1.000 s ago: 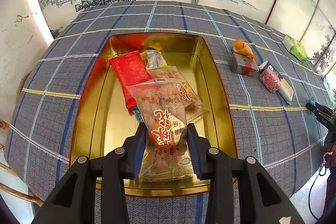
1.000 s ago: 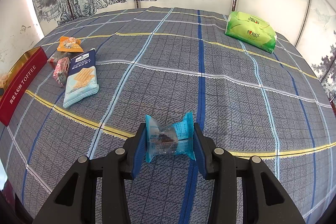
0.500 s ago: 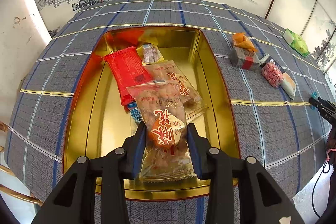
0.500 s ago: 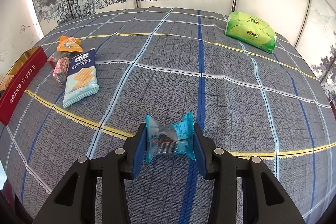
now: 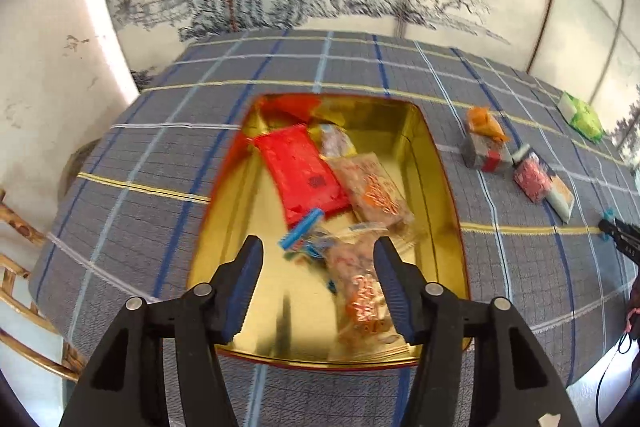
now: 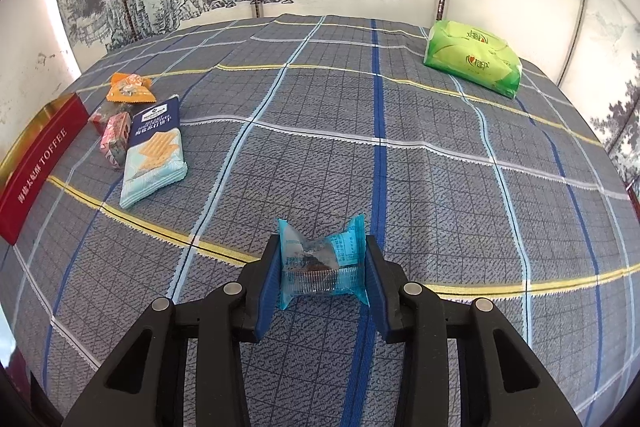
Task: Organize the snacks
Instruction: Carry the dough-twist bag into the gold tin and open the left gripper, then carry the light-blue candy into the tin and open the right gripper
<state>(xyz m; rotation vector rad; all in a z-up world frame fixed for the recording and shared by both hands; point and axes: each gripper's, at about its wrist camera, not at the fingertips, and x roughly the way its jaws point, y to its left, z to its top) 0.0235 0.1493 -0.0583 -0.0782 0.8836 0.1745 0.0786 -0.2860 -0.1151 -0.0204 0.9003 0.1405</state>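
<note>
My left gripper (image 5: 318, 247) hangs over the near end of the gold tin (image 5: 448, 195), its jaws opening. The clear bag of fried snacks (image 5: 364, 299) lies loose on the tin floor by the right finger, with no pad pressing on it. Further in lie a red packet (image 5: 304, 171), a second clear bag (image 5: 372, 187) and a small blue packet (image 5: 300, 235). My right gripper (image 6: 322, 247) is low over the plaid cloth, its jaws closing. A small blue-wrapped cake (image 6: 320, 263) sits between them, and both pads press its wrapper.
Left of the right gripper lie a cracker packet (image 6: 154, 155), a pink packet (image 6: 116, 135) and an orange packet (image 6: 128, 89), beside the tin's red wall (image 6: 40, 159). A green tissue pack (image 6: 472, 59) sits far right. A bamboo chair (image 5: 16, 267) stands off the table's left edge.
The left jaws have spread and let go of the clear snack bag, which now lies in the tin; that gripper pulled back and up. The right jaws squeezed slightly tighter on the blue cake.
</note>
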